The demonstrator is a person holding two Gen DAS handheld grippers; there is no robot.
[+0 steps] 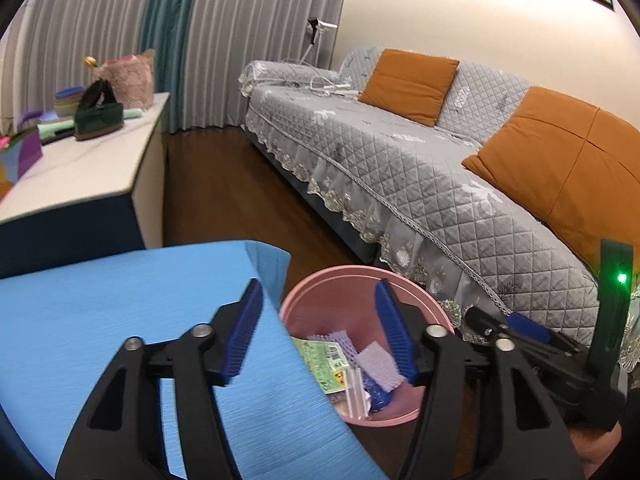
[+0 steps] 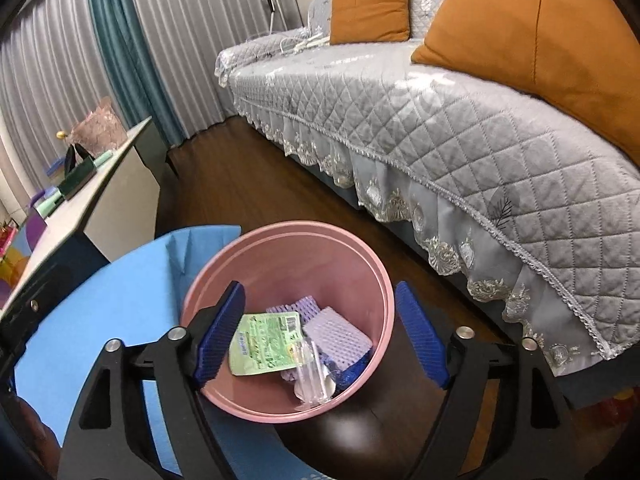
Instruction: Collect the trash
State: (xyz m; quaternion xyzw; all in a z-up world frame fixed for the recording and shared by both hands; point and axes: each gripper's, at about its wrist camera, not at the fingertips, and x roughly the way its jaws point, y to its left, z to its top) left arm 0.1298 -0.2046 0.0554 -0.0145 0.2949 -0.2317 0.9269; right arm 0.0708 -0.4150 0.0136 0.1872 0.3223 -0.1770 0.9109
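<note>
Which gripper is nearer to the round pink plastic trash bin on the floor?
Right. The right gripper hangs open directly above the round pink plastic trash bin, while the left gripper, also open, sits over the bin's left rim beside the blue mat.

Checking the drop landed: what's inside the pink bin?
In the pink bin: a green printed packet, lilac foam netting, clear plastic pieces, something dark blue. Anything beneath them is covered.

left tool (image 1: pixel 320 332) agape, right tool (image 2: pixel 320 332) agape
</note>
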